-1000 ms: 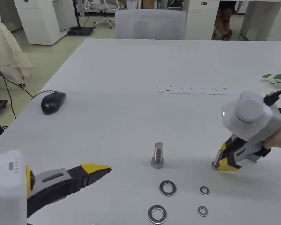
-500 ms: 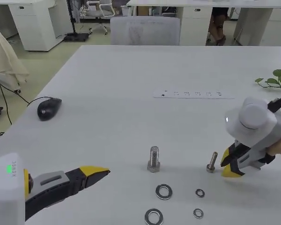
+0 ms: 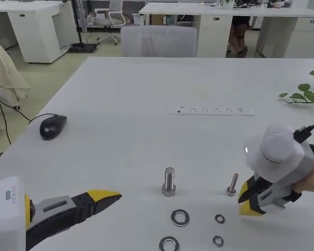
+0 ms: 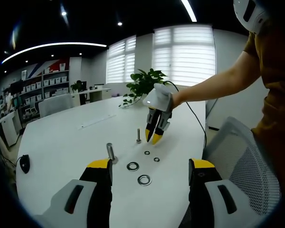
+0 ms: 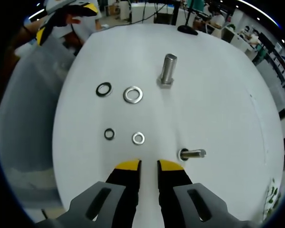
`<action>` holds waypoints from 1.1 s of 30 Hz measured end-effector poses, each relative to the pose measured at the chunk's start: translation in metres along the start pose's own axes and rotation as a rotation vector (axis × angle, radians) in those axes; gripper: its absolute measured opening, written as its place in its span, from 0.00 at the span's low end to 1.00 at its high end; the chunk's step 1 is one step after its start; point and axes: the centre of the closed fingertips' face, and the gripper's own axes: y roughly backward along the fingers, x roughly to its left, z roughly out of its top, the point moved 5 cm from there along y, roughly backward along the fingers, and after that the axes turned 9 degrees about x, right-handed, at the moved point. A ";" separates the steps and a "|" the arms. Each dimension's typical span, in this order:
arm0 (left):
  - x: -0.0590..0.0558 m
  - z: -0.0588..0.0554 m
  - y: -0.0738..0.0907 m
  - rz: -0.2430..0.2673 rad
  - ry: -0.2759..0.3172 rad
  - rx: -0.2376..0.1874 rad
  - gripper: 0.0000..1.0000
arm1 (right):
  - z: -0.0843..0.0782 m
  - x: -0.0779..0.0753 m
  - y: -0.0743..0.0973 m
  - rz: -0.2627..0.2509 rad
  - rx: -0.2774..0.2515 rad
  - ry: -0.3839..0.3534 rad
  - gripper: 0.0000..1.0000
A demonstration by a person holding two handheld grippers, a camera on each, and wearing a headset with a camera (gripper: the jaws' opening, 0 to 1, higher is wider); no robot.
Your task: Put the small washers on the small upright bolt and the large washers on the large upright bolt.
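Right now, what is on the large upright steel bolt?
Nothing: the large steel bolt stands bare; both large silver washers lie flat on the white table. Under its head is hidden.

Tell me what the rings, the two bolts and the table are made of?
The rings look like metal, probably steel: silver-grey and shiny, with bright glints. The big bolt and the little bolt look like the same bare grey metal, with a soft sheen along their shafts. The table looks smooth and matte white, maybe laminate; I can't be sure.
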 end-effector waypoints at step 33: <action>0.004 -0.007 0.004 0.018 0.013 -0.008 0.64 | 0.025 0.012 -0.022 0.058 -0.002 0.022 0.17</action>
